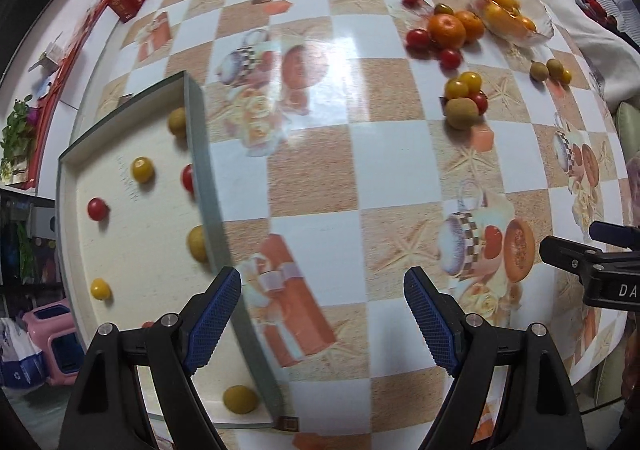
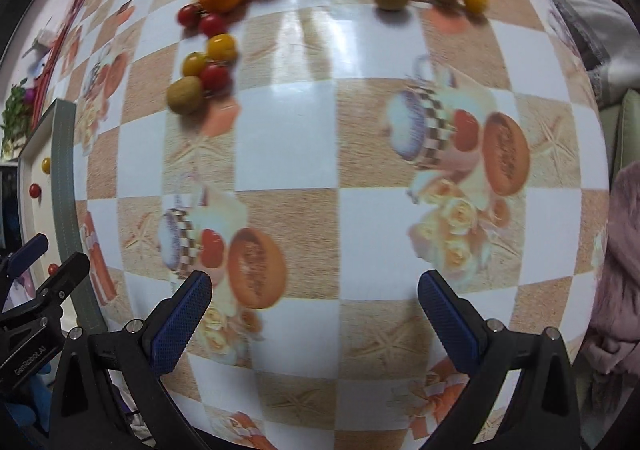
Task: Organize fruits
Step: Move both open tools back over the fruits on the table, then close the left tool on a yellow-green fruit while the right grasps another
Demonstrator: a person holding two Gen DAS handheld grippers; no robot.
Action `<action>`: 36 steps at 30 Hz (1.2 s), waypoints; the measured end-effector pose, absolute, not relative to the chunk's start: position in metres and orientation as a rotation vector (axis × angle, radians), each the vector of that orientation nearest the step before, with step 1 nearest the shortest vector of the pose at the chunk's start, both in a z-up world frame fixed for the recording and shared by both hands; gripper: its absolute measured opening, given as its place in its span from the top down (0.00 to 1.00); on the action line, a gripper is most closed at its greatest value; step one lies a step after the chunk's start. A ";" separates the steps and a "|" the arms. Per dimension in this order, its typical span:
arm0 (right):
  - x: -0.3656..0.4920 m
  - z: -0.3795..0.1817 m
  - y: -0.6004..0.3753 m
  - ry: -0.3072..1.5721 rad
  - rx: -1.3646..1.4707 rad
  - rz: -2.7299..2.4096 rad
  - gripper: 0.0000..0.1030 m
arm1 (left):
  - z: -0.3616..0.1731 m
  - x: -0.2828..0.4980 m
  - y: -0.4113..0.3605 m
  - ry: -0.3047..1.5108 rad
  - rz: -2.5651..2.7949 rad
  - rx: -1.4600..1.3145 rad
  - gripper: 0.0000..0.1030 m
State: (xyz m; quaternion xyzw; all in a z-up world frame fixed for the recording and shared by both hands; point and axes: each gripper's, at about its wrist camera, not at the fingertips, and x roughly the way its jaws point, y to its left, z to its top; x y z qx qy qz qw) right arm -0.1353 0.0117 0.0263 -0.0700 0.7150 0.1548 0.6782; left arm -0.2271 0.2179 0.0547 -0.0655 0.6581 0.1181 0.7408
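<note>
Left wrist view: the shallow grey-rimmed rectangular tray (image 1: 200, 154), scattered with small fruits, runs lengthwise away; left gripper (image 1: 322, 314) and right gripper (image 2: 314, 314) both gape, empty.

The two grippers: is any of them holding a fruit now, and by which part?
Nothing is held. The left gripper and the right gripper are both open, with only tablecloth between their fingers.
</note>
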 end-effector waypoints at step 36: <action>0.016 0.013 0.053 1.342 -0.203 0.385 0.39 | 0.012 -0.111 0.177 1.355 0.221 -0.194 0.33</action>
